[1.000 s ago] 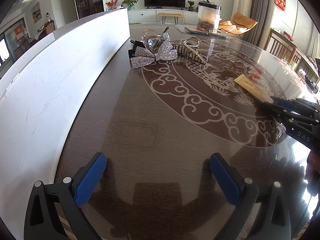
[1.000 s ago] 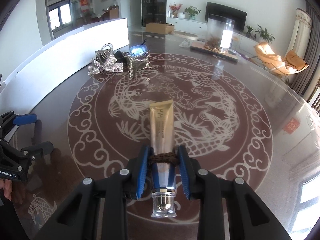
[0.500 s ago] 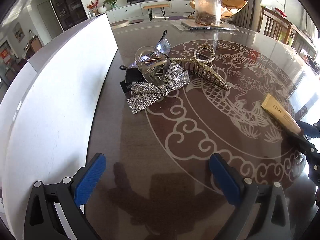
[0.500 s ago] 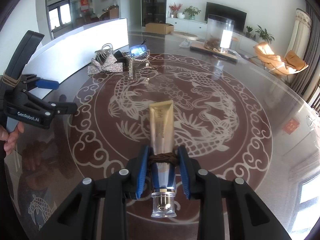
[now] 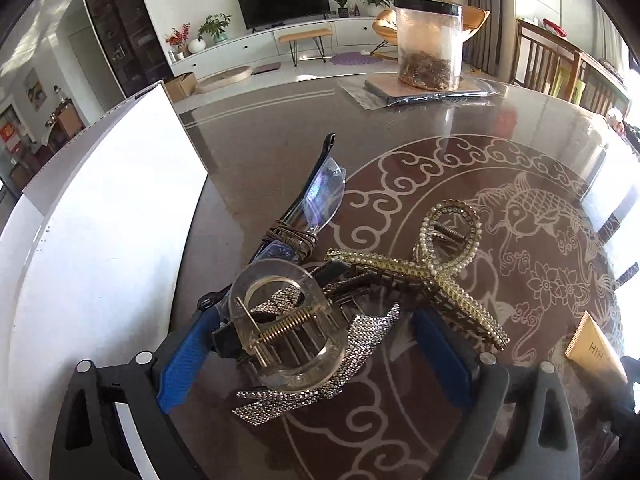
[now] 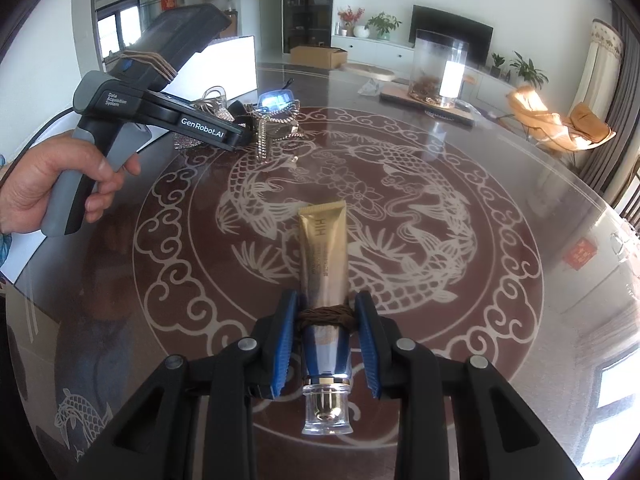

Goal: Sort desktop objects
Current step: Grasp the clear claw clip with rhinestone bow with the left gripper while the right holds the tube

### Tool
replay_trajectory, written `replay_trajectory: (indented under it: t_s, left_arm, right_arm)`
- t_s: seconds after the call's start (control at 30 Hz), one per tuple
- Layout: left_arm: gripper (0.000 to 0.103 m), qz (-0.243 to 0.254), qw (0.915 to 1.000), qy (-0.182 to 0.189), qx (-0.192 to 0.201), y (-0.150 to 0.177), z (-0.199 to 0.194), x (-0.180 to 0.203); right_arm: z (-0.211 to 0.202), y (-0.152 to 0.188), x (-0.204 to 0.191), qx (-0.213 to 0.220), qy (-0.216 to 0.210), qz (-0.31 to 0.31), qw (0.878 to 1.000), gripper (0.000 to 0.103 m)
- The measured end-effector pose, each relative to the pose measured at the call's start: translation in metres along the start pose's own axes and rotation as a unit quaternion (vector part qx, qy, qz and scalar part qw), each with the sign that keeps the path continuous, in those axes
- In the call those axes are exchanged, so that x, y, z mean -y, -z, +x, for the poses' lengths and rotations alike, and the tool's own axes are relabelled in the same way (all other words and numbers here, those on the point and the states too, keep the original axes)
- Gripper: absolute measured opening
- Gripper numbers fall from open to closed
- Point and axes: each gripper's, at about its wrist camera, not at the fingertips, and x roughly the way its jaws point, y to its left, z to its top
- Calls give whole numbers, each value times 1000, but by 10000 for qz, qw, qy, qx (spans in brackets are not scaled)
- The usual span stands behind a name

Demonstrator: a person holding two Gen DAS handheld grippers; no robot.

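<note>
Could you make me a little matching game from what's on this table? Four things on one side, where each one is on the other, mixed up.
Things:
1. gold tube
2. clear hair claw
3. glasses
4. lidded jar

Places:
A. at the far side of the table, on a flat mat
B. between the right gripper jaws
C. on top of the rhinestone bow, between the open left gripper jaws
D. behind the hair clips, near the white board

Pairs: 1-B, 2-C, 3-D, 4-A
</note>
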Motion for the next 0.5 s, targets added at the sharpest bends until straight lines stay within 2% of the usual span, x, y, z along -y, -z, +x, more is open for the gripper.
replay_trajectory:
  t_s: [0.03, 0.13, 0.3, 0.37, 0.43, 0.5]
  left_arm:
    - [72, 7, 9999, 108, 45, 1, -2, 1]
    - [70, -23, 9995, 271, 146, 17, -15, 5]
    - [70, -94, 9993, 348, 76, 67, -54, 24]
    - [73, -98, 9988, 478, 14, 89, -72, 29]
    - [85, -63, 9977, 665, -83, 105, -81, 34]
    - [91, 31, 9978, 641, -154, 113, -82, 37]
  right_arm:
    - [0, 0, 0, 0, 14, 1, 10000, 31]
    - [-1, 0, 0, 1, 26, -4, 10000, 31]
    - [-1, 0, 1, -2, 9, 10, 10000, 31]
    - [-1, 0, 1, -1, 9, 11, 10000, 31]
    - [-1, 0, 1, -1, 8, 11, 10000, 31]
    - [-1, 0, 1, -3, -3, 20, 10000, 31]
